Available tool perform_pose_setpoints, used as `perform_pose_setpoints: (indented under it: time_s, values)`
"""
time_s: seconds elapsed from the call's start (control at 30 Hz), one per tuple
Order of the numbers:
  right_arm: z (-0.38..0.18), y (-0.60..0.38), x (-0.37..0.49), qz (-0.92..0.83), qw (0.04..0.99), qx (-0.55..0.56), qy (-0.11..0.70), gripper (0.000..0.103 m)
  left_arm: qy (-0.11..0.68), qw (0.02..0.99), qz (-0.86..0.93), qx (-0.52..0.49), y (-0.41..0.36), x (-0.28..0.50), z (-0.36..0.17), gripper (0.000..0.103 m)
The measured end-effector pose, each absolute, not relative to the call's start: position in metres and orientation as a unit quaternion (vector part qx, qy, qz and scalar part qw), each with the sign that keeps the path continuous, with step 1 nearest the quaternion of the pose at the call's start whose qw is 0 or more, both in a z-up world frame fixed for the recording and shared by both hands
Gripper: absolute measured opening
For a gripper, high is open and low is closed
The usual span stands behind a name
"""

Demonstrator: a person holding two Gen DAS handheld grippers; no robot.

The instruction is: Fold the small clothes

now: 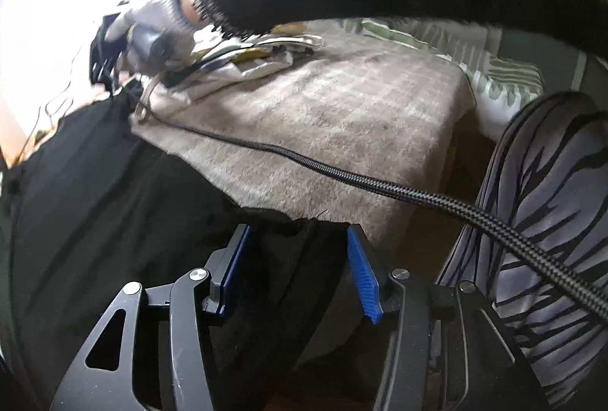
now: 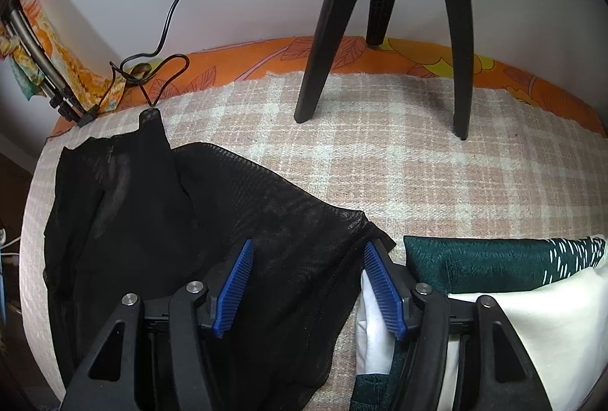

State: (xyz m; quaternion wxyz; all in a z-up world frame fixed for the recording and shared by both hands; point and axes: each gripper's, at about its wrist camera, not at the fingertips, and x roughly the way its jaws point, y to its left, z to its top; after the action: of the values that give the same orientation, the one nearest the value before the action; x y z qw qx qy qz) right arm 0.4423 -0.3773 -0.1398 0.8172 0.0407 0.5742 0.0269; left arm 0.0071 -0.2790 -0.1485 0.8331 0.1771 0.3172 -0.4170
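A black sheer garment [image 2: 182,221] lies spread on the checked blanket [image 2: 437,183]. My right gripper [image 2: 307,251] is open, its blue pads astride the garment's near right edge, with cloth between them. In the left wrist view my left gripper [image 1: 298,240] is open too, with a fold of the same black garment [image 1: 114,190] lying between its blue pads. The gloved right hand and the other gripper [image 1: 152,38] show at the far end of the cloth.
A black tripod [image 2: 380,11] stands on the blanket near the wall. A folded green and white cloth [image 2: 513,278] lies right of my right gripper. A braided cable [image 1: 380,183] crosses the blanket. Folded clothes [image 1: 247,57] lie behind. My striped trouser leg [image 1: 551,221] is at right.
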Motion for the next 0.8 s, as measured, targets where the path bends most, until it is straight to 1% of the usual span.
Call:
perform_pose_setpoints:
  time_s: [0.03, 0.1, 0.13, 0.17, 0.2, 0.27, 0.33, 0.37, 0.4, 0.43, 0.6, 0.8]
  values:
    - [-0.141, -0.374, 0.443, 0.026, 0.817, 0.035, 0.575, 0.065, 0.315, 0.832, -0.424, 0.171, -0.277, 0.009, -0.149, 0.033]
    - [-0.144, -0.369, 0.446, 0.022, 0.817, 0.024, 0.576, 0.065, 0.315, 0.834, -0.424, 0.158, -0.273, 0.016, -0.148, 0.012]
    - [-0.146, -0.367, 0.447, 0.021, 0.817, 0.019, 0.576, 0.066, 0.322, 0.832, -0.428, 0.143, -0.269, 0.021, -0.147, 0.009]
    - [-0.146, -0.365, 0.447, 0.020, 0.817, 0.014, 0.576, 0.066, 0.334, 0.829, -0.435, 0.115, -0.262, 0.027, -0.145, 0.008]
    - [-0.147, -0.362, 0.448, 0.016, 0.819, 0.007, 0.574, 0.063, 0.343, 0.827, -0.436, 0.088, -0.256, 0.032, -0.143, 0.008]
    - [-0.148, -0.355, 0.448, 0.007, 0.822, -0.013, 0.570, 0.052, 0.350, 0.828, -0.436, 0.052, -0.245, 0.033, -0.139, 0.008]
    - [-0.146, -0.351, 0.448, 0.000, 0.825, -0.019, 0.565, 0.024, 0.350, 0.830, -0.434, 0.026, -0.236, 0.029, -0.135, 0.007]
    - [-0.145, -0.350, 0.449, -0.002, 0.826, -0.020, 0.563, 0.015, 0.348, 0.833, -0.431, 0.015, -0.231, 0.028, -0.133, 0.007]
    - [-0.143, -0.349, 0.449, -0.003, 0.826, -0.019, 0.563, 0.003, 0.347, 0.835, -0.427, 0.005, -0.226, 0.027, -0.131, 0.007]
    - [-0.142, -0.348, 0.448, -0.004, 0.828, -0.019, 0.561, 0.000, 0.346, 0.837, -0.424, -0.001, -0.222, 0.027, -0.130, 0.007]
    - [-0.123, -0.340, 0.442, -0.012, 0.842, -0.036, 0.537, 0.000, 0.351, 0.843, -0.404, -0.051, -0.195, 0.031, -0.126, 0.007]
    - [-0.090, -0.332, 0.437, -0.022, 0.857, -0.044, 0.514, 0.000, 0.342, 0.852, -0.389, -0.078, -0.175, 0.028, -0.121, 0.007]
